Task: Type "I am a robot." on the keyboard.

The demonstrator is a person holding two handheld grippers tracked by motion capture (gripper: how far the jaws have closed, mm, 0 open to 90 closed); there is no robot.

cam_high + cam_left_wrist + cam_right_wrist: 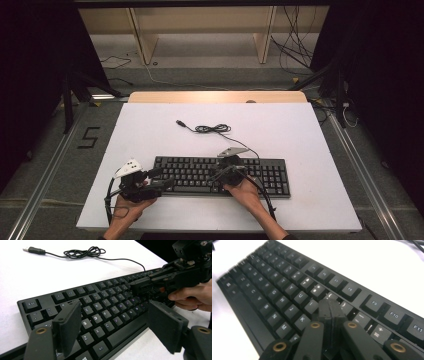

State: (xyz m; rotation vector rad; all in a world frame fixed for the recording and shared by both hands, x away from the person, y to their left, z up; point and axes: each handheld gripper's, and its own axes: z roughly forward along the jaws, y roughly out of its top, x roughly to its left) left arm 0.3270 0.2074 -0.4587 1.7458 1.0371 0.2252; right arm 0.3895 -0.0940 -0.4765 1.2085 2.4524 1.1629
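1. Setup: the black keyboard point(222, 175) sits on the white table point(300, 135), near the person's edge and roughly centered. Its cable point(212, 129) runs off the back in a loose coil, and the USB plug point(180, 123) lies unplugged further out.

2. The right gripper point(329, 308) has its jaws pinched together into one blunt tip, holding nothing. It's down over the keys right of the I/K column, around the O/P area. Looks like it's being used as a poking finger to press a key.

3. The left gripper point(112, 322) is spread wide, empty, hovering over the keyboard's left end, around the bottom letter row. From above it's at the left end point(150, 182), not clearly touching the board.

4. Doing the press well, my take: come straight down on the middle of one keycap. That closed tip is about as wide as a key, so off-center means catching two keys.

5. Keep the jaws closed the whole press. If they open even a bit, the tip splits and wedges between caps.

6. The board could slide on that smooth surface. I'd rest the left gripper on the left edge to pin it, or at least keep it clear of the keys.

7. Light push, then lift straight up, no dragging sideways.
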